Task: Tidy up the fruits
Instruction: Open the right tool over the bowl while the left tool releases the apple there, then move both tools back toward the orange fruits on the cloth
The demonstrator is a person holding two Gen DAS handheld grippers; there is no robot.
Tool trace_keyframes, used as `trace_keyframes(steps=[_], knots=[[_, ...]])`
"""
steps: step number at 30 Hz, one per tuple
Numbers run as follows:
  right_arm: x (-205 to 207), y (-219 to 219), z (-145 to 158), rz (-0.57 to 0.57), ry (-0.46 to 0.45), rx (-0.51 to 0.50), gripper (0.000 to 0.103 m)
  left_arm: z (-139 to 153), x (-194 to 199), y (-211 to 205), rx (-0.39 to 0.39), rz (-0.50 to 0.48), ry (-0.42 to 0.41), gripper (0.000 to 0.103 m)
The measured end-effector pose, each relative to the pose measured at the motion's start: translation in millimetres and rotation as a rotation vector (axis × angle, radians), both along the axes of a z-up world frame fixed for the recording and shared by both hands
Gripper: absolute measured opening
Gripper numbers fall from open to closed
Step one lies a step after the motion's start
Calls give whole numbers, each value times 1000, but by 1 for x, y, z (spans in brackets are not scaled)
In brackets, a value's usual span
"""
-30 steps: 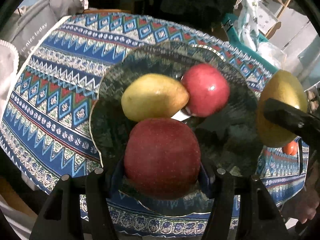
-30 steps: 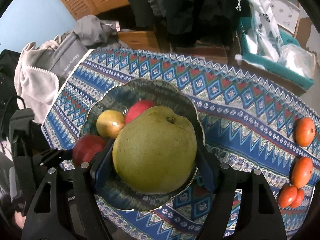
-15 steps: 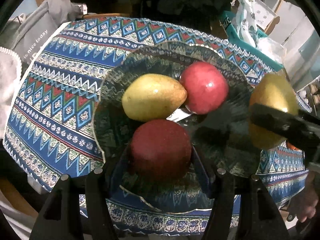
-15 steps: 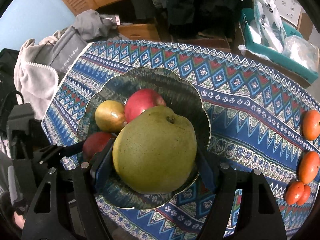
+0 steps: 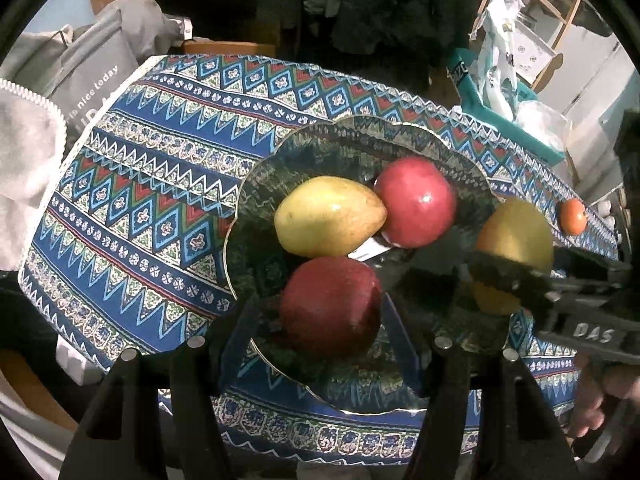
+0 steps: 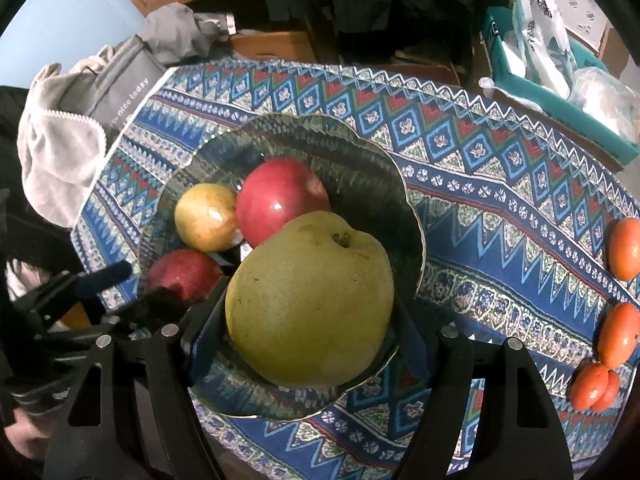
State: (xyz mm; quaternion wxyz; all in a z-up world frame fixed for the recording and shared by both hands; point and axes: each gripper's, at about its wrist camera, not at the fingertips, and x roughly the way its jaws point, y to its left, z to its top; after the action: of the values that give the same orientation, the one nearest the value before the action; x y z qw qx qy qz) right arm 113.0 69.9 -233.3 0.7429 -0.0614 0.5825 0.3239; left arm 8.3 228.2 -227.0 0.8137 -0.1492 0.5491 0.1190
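Loading fruit into the dark bowl point(image 6: 404, 184) on the patterned counter point(image 5: 160, 184).

Largest, the green pear point(image 6: 310, 300) sits clenched in the right gripper point(image 6: 308, 320), hanging over the bowl's near-right side, probably bound for the bare patch there. Over the bowl's near rim, the left gripper point(image 5: 320, 344) has its fingers parted around the dark red apple point(image 5: 330, 306), apparently released to rest. Behind, mid-bowl, the yellow pear point(image 5: 330, 216) and bright red apple point(image 5: 416, 202) touch. Smallest, the orange fruits point(image 6: 618, 334) wait well right of the bowl.

Both wrist views close above, angled down along their fingers; shared: scalloped bowl point(image 5: 256, 184) point(image 6: 404, 184), patterned cloth point(image 5: 160, 184) point(image 6: 500, 208)
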Motion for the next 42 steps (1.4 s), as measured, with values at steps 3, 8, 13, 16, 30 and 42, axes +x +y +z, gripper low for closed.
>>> trace_keyframes(steps=[3, 8, 13, 16, 30, 42], knots=[[1, -2, -3, -5, 7, -7, 76, 2, 0, 0, -5, 2, -7, 65], [6, -8, 20, -26, -32, 48, 75, 8, 1, -2, -6, 0, -25, 65], [8, -13, 44, -49, -76, 75, 75, 20, 3, -10, -8, -12, -55, 65], [9, -17, 60, -65, -110, 82, 75, 33, 3, -16, -5, -26, -89, 65], [2, -69, 121, -164, -262, 76, 75, 87, 7, -53, 24, -97, -214, 65], [-14, -126, 157, -243, -352, 76, 75, 131, 10, -100, 52, -189, -319, 77]])
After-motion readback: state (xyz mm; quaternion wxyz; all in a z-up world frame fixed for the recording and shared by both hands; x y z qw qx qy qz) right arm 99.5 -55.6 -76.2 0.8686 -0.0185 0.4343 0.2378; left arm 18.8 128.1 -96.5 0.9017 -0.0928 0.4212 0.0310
